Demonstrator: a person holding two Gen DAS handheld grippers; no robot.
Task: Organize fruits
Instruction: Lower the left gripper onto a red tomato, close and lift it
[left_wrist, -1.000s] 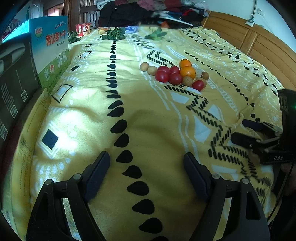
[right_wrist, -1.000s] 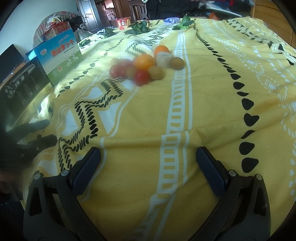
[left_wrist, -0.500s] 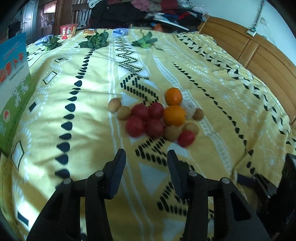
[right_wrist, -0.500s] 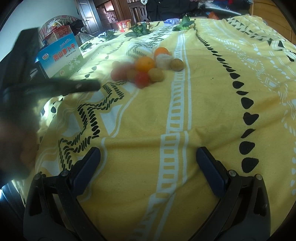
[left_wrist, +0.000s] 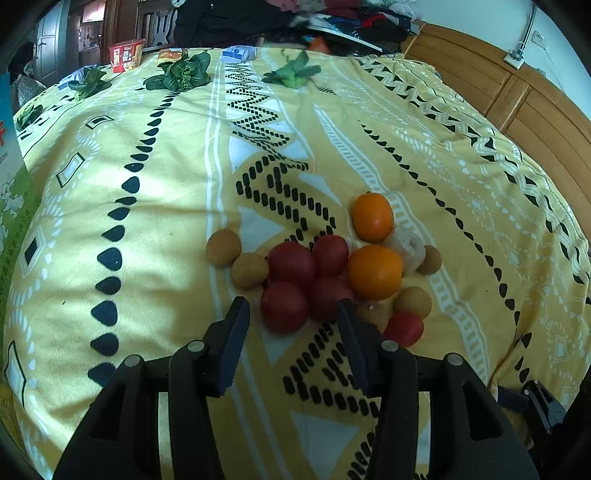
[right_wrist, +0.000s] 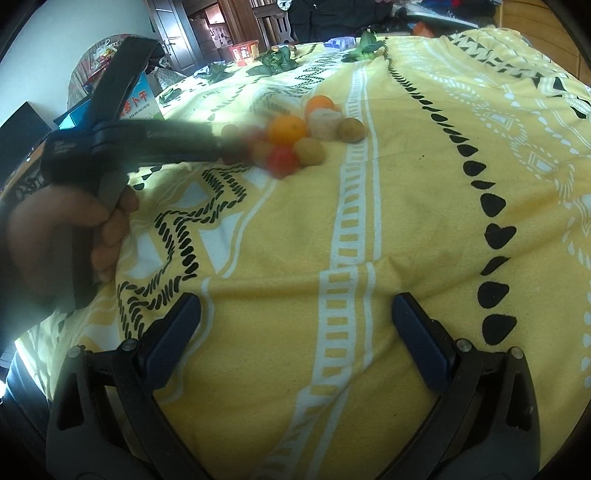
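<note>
- Four red fruits are sitting bunched against two oranges and small brown ones on the yellow bedspread
- I am judging that the packed cluster risks scattering if a finger nudges a neighbour on this soft cloth
- I am holding the left gripper low, jaws parted around the nearest red fruit, empty
- I am keeping the right gripper wide apart, empty, well back from the pile

We see a yellow patterned blanket spread over the bed, leafy greens lying near its far edge beside a red snack cup, a wooden headboard and a blue-green box
</note>
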